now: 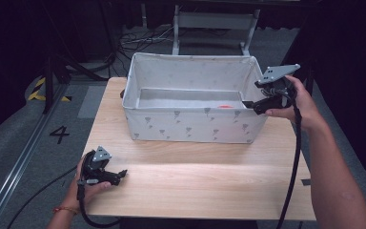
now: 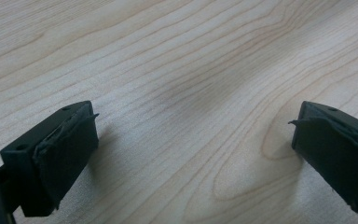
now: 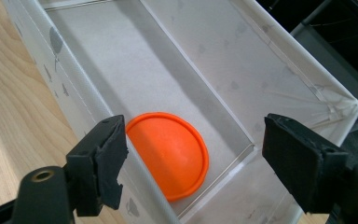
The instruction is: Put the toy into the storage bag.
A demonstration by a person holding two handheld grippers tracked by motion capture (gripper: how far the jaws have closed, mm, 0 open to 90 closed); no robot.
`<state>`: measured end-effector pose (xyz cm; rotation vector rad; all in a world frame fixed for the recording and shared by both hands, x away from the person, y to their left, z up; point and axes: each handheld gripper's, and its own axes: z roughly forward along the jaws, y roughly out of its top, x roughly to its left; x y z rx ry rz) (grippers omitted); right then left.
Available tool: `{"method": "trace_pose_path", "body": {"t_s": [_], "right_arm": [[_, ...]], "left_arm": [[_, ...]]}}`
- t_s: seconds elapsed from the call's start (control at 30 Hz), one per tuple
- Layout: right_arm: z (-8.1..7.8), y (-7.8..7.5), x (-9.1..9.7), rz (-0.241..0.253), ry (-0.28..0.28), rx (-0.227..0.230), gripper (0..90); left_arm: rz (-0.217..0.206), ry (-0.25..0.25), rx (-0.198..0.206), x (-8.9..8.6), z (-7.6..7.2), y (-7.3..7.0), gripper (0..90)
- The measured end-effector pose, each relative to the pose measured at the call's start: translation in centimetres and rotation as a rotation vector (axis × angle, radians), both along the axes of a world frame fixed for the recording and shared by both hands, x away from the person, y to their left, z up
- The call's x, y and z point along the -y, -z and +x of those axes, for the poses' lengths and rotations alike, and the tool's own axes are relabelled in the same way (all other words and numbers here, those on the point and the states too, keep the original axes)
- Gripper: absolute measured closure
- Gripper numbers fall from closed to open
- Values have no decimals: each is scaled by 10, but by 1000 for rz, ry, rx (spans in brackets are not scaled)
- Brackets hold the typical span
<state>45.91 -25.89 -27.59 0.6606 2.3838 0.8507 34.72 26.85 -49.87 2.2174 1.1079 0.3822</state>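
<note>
Right gripper view: orange disc (image 3: pixel 170 153) lying flat on the floor of the fabric box (image 3: pixel 279 79), at 12 o'clock just beyond the wide-open, empty right gripper (image 3: pixel 193 161); left gripper (image 2: pixel 191 154), also open and empty, rests farther off over the table (image 2: pixel 177 56).

Left gripper (image 1: pixel 119 175) low, jaws wide, right gripper (image 1: pixel 249 106) raised (jaws apart)

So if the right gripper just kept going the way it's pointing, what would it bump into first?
Most likely the orange disc lying on the floor of the white bin; the right gripper stands open above it, though depth is hard to judge.
</note>
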Motion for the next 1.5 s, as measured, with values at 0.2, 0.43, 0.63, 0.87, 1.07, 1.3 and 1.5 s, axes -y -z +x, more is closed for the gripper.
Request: {"method": "trace_pose_path", "body": {"t_s": [0.2, 0.43, 0.63, 0.87, 1.07, 1.3, 1.5], "right_arm": [[-10, 2, 6, 41, 59, 27, 213], [-25, 4, 9, 59, 63, 45, 190], [-37, 8, 13, 76, 74, 69, 184], [-51, 14, 19, 80, 86, 93, 178], [-63, 23, 23, 74, 92, 97, 171], [-75, 34, 27, 70, 94, 106, 170], [-84, 54, 32, 59, 106, 96, 169]], "left_arm": [[1, 0, 0, 0, 0, 0, 6], [0, -1, 0, 0, 0, 0, 6], [3, 1, 1, 0, 0, 0, 6], [-2, -4, -8, 0, -1, 0, 7], [-1, -4, -5, 0, -1, 0, 7], [-2, -6, -9, 0, -1, 0, 7], [-2, -8, 0, 0, -1, 0, 7]]}}
